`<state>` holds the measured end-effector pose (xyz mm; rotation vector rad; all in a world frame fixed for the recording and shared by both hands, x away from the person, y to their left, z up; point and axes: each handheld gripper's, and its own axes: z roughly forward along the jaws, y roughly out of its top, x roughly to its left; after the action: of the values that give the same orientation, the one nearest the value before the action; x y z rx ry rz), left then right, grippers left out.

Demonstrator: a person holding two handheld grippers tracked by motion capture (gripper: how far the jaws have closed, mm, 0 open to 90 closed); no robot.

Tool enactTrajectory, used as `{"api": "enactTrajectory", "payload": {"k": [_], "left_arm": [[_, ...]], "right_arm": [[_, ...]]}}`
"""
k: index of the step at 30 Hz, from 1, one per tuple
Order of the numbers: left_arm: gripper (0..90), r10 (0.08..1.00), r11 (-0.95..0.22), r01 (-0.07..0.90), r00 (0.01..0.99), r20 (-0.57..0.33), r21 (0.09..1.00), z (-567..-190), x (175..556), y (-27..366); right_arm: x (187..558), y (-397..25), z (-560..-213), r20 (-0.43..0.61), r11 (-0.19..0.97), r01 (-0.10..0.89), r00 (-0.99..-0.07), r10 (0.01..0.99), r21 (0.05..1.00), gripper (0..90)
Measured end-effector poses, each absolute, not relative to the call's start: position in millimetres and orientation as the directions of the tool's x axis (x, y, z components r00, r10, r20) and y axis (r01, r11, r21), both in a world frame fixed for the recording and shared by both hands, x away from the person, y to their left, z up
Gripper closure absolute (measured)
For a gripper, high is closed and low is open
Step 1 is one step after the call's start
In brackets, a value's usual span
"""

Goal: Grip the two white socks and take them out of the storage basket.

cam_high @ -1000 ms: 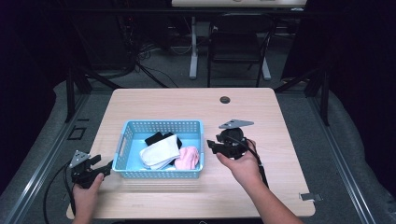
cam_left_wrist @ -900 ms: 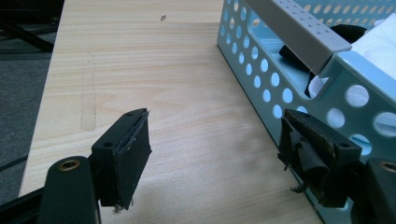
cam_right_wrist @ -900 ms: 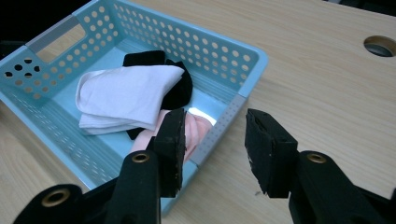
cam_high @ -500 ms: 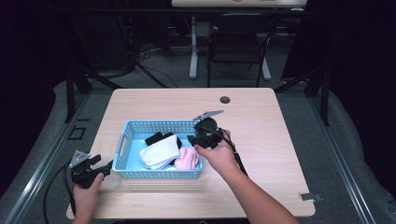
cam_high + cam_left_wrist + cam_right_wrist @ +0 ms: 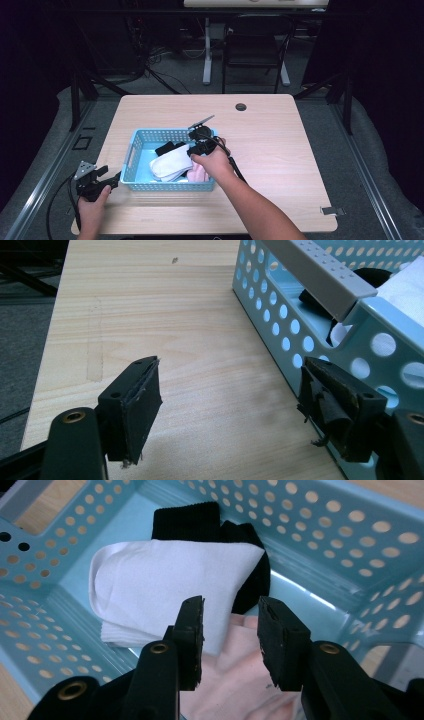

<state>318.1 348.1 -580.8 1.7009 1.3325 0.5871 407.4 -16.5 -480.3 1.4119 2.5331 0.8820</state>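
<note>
My right tool (image 5: 227,635) hangs with its jaws parted and empty over the blue basket (image 5: 142,137), just above a pink cloth (image 5: 235,680). A folded white sock (image 5: 165,595) overlaps it, with a black sock (image 5: 200,522) behind. All look soft, light and limp; I'd pinch a folded edge. My left tool (image 5: 240,410) rests released on the tabletop (image 5: 150,315) beside the basket's wall.
</note>
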Motion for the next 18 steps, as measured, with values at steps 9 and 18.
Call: {"api": "enactTrajectory", "payload": {"k": [9, 18], "left_arm": [[24.8, 0.937, -0.044, 0.528, 0.317, -0.149, 0.848, -580, 318, 348], [24.8, 0.936, -0.039, 0.522, 0.318, -0.152, 0.852, -581, 319, 348]], "right_arm": [[424, -2, -499, 0.246, 0.362, 0.816, -0.503, 0.828, 0.450, 62.6], [436, 5, -514, 0.303, 0.332, 0.861, -0.458, 0.836, 0.384, 64.7]]}}
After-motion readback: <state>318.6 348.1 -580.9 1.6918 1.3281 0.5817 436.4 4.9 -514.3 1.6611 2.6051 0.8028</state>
